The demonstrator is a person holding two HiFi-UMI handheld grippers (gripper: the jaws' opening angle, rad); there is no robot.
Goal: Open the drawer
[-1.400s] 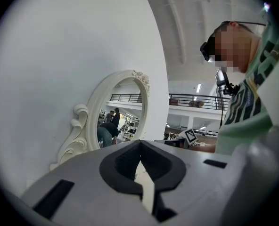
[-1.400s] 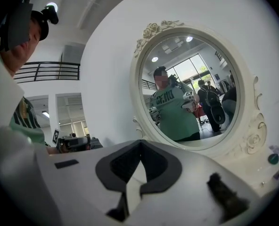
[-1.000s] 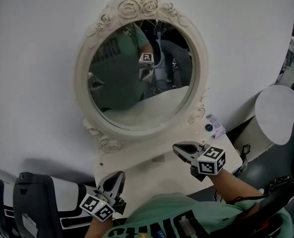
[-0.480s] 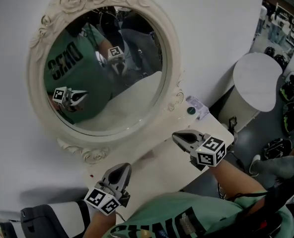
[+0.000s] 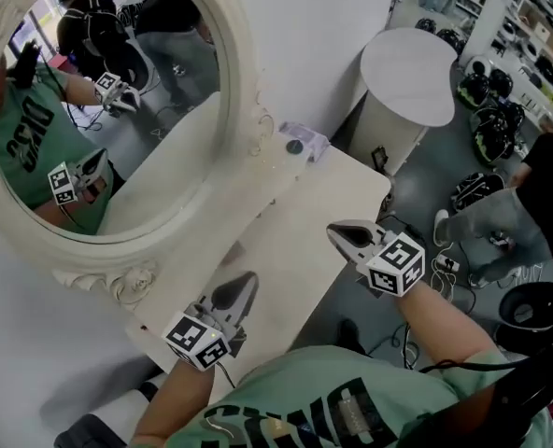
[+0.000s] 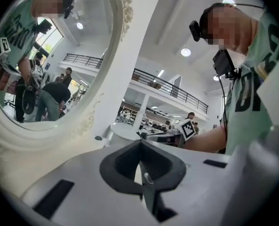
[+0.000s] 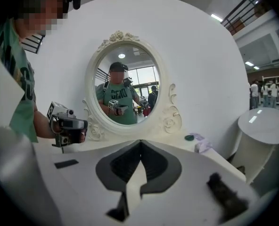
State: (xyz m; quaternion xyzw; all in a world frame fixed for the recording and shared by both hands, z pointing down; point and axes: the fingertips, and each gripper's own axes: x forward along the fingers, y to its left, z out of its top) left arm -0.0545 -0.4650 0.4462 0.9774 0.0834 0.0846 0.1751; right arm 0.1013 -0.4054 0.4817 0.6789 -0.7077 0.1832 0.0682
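A white dressing table (image 5: 337,189) stands against the wall under an oval mirror with an ornate cream frame (image 5: 247,110). No drawer front shows in any view; the table's front side is hidden below its top. My left gripper (image 5: 248,279) hovers over the near left part of the tabletop, shut and empty. Beyond the table's front edge, over the floor, my right gripper (image 5: 336,231) is shut and empty. In the left gripper view the left gripper (image 6: 140,141) points along the tabletop. In the right gripper view the right gripper (image 7: 140,141) faces the mirror (image 7: 126,91).
A dark round lid (image 5: 295,146) and a pale packet (image 5: 311,139) lie at the table's back corner. A round white side table (image 5: 409,63) stands to the right. A person (image 5: 529,189) crouches on the floor at the right, with bags (image 5: 489,110) behind.
The head view has swung, so the mirror slid to the upper left and the floor came into sight. Both grippers have sunk toward the table's front, still shut.
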